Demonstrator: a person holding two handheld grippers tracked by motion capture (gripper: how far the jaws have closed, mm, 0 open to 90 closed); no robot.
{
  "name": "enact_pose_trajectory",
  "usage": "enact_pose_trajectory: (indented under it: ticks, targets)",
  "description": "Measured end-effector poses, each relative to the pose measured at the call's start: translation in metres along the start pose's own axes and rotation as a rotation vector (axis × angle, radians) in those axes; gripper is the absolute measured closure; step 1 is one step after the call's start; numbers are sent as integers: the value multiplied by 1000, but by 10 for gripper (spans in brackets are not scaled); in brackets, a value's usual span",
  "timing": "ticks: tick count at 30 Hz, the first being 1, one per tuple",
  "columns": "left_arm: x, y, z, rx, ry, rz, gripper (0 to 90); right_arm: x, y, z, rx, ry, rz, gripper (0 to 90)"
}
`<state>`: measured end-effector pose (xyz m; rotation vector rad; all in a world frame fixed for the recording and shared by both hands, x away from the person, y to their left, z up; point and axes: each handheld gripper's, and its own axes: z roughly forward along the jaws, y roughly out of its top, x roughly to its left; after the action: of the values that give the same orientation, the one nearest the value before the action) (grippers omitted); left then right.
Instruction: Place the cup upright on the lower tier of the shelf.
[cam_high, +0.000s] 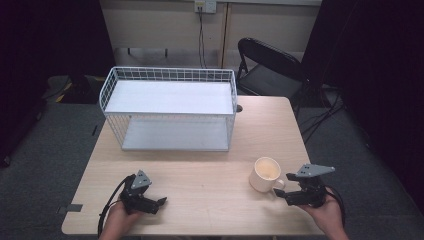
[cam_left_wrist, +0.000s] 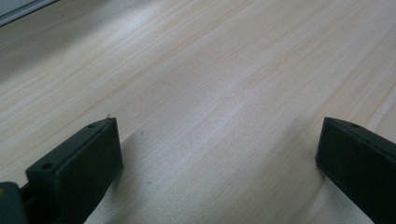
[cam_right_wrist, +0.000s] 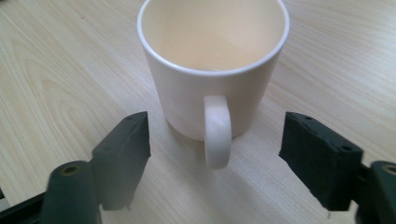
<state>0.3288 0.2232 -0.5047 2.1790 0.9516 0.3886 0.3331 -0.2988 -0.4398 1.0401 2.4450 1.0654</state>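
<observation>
I see a white wire shelf rack (cam_high: 170, 107) standing well beyond both tongs. A cream mug (cam_right_wrist: 212, 65) sits upright just ahead of my right gripper (cam_right_wrist: 215, 149), jaws spread, its handle (cam_right_wrist: 217, 133) pointing back between them. My left gripper (cam_left_wrist: 219, 154), also spread and holding nothing, rests well apart, so the right looks nearer.
</observation>
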Motion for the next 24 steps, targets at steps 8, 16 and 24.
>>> enact_pose_trajectory:
  ticks: [8,16,24]
  targets:
    - [0,0,0,0,-1,0,0,-3,-1,3,6,11,26,370]
    - [0,0,0,0,-1,0,0,-1,2,5,14,17,24,433]
    - [0,0,0,0,-1,0,0,1,-1,12,36,16,20,497]
